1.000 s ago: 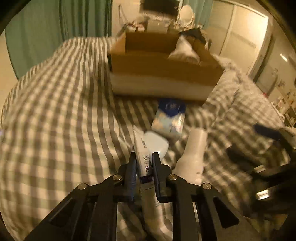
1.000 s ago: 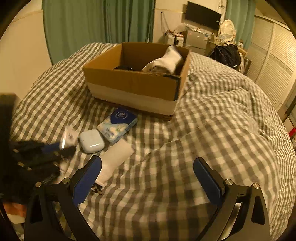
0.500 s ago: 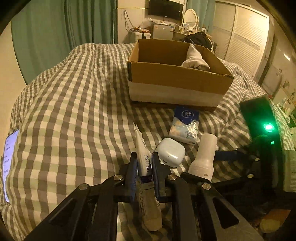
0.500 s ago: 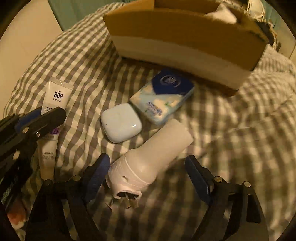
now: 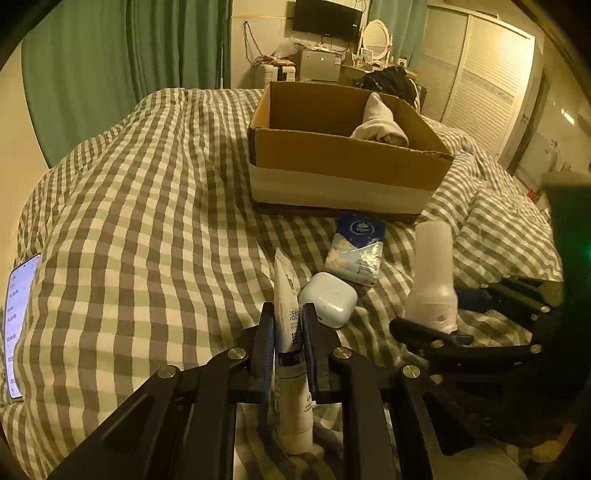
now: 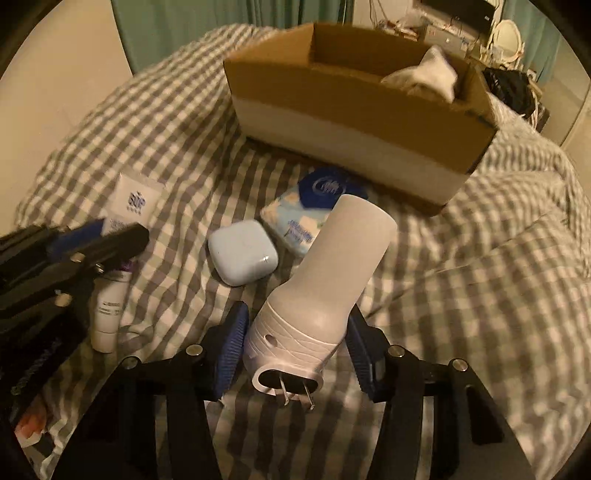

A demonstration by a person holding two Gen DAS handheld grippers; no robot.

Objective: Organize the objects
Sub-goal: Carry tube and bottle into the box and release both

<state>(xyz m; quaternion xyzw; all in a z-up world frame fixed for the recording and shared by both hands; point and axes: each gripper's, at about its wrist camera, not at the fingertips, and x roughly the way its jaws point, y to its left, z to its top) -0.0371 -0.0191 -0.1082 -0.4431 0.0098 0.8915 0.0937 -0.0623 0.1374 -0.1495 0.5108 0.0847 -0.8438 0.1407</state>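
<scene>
My left gripper (image 5: pixel 289 328) is shut on a white cream tube (image 5: pixel 290 332), which also shows in the right wrist view (image 6: pixel 122 236). My right gripper (image 6: pixel 295 328) has closed around the base of a white plug-in night light (image 6: pixel 325 280), its blue pads (image 6: pixel 232 343) at both sides; the light also shows in the left wrist view (image 5: pixel 432 280). A pale blue earbud case (image 5: pixel 328 302) and a blue tissue pack (image 5: pixel 356 251) lie on the checked bed. An open cardboard box (image 5: pixel 343 177) with white cloth inside stands behind them.
A lit phone (image 5: pixel 18 317) lies at the bed's left edge. Green curtains (image 5: pixel 122 66), a dresser with a television (image 5: pixel 325 22) and wardrobe doors stand beyond the bed.
My right gripper moved forward and down over the night light and its jaws narrowed around the base. My left gripper kept hold of the tube and shifted slightly.
</scene>
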